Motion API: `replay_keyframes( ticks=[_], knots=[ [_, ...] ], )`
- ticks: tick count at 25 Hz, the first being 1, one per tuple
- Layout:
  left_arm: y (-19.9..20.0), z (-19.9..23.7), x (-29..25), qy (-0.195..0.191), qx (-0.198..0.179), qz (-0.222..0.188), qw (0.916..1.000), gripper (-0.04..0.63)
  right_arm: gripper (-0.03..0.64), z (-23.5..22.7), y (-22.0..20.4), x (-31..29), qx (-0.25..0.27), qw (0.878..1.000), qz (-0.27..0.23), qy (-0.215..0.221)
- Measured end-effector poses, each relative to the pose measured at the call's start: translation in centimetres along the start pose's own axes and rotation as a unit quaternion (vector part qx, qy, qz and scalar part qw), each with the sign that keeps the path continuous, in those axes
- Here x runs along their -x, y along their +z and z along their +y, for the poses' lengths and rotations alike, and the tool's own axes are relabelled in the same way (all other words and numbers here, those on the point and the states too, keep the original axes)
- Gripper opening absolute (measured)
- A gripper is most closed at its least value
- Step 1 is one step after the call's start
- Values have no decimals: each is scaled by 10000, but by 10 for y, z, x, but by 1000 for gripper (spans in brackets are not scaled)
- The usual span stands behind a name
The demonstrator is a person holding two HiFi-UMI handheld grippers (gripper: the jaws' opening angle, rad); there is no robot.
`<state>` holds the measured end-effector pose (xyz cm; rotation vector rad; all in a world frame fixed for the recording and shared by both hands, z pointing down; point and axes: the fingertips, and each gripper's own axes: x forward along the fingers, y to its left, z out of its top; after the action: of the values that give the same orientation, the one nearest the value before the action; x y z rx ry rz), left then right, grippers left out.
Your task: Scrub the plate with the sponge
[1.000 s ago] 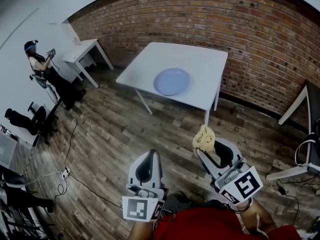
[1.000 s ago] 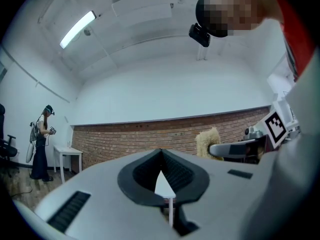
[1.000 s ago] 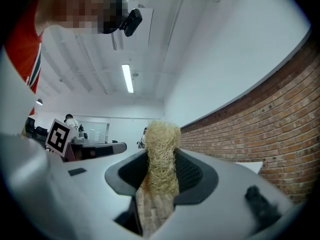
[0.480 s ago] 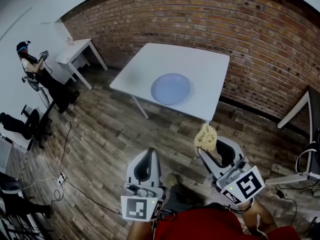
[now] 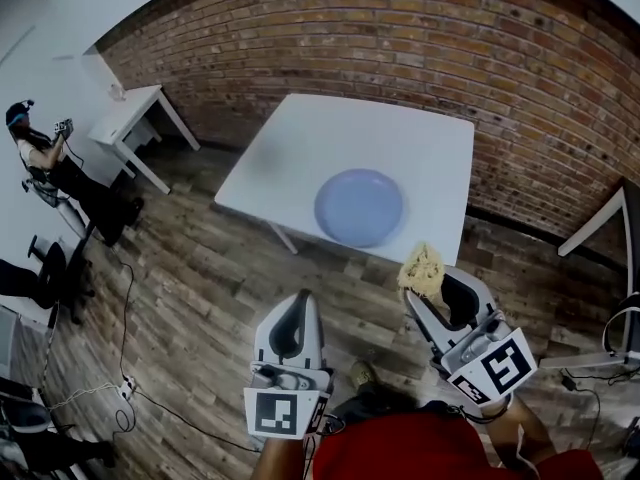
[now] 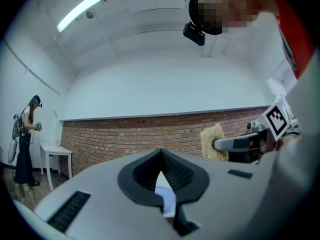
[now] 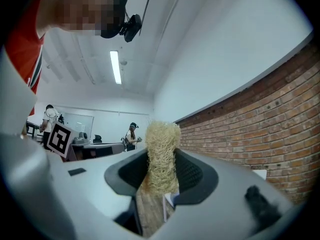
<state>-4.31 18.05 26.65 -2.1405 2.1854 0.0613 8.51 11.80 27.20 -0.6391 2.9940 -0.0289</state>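
My left gripper [image 5: 298,303] is closed, its jaws pressed tip to tip with nothing between them. My right gripper [image 5: 424,290] is clamped on the sponge [image 5: 423,267], a pale yellow, fibrous pad. It stands upright between the jaws and pokes out past their tips. I hold both grippers level in front of me, side by side and apart, over the wood floor [image 5: 200,268].

The plate [image 5: 360,207] is round and pale blue. It lies flat on the white counter [image 5: 300,148], toward the near edge and the right side. In the head view the sponge shows just below that near edge, down and to the right of the plate and apart from it.

A brick wall [image 5: 450,48] runs behind the counter. Far off to the left, a person [image 5: 45,163] stands beside a smaller counter [image 5: 130,113].
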Motion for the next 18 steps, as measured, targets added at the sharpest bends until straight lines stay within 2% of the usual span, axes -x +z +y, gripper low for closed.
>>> replay_keyframes(
  ticks=[8,18],
  knots=[
    [-14,61,-55,-352,86,-49,9993,12,161,-16,-14,-75,67,9991,193,-367],
    [-33,96,-107,-447,325,60,9985,12,161,-48,-26,-129,140,9977,353,-554]
  ],
)
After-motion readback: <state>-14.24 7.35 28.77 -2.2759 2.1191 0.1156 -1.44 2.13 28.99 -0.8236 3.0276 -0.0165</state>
